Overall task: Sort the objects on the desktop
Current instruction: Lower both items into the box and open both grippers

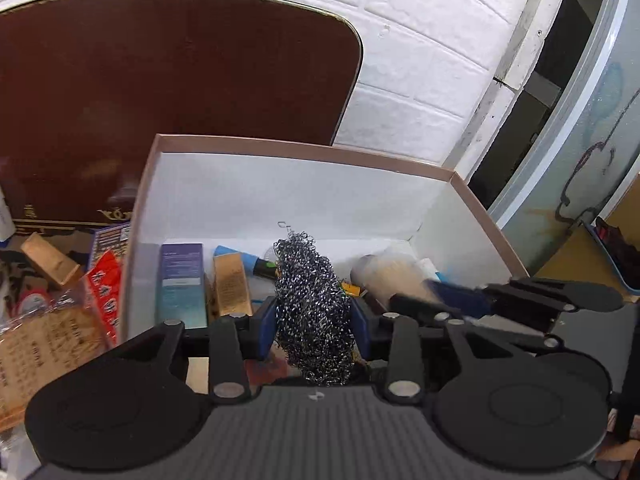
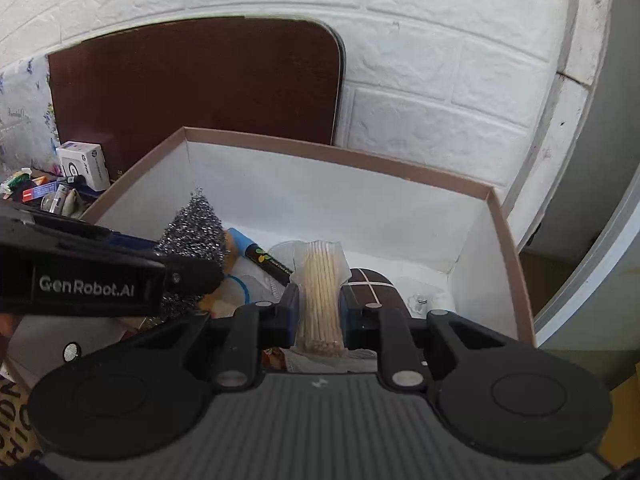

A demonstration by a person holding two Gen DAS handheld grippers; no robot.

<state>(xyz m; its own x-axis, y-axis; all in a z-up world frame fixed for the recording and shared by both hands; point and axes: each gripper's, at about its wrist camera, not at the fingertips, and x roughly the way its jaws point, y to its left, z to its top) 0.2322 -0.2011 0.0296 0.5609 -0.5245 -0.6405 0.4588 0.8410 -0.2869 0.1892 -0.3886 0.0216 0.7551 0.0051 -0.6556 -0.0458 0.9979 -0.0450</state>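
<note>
Brown-edged and white inside, the big box is the place where things get sorted, so everything here is told from the box. Behind the box a dark brown board leans on the white brick wall.

Some sorting looks done. Inside the box lie a purple and blue carton, a gold carton, a blue marker and a dark brown thing with white lines. More is left to do, I think. To the left of the box, on the tabletop, sit a red packet, a small tan box and a little white box.

Both tongs hang just above the box with their loads not yet set down. The left tongs are clamped tight on a steel wool scrubber. The right tongs are squeezed on a clear bag of thin wooden sticks. Both could be let go into the box next.
</note>
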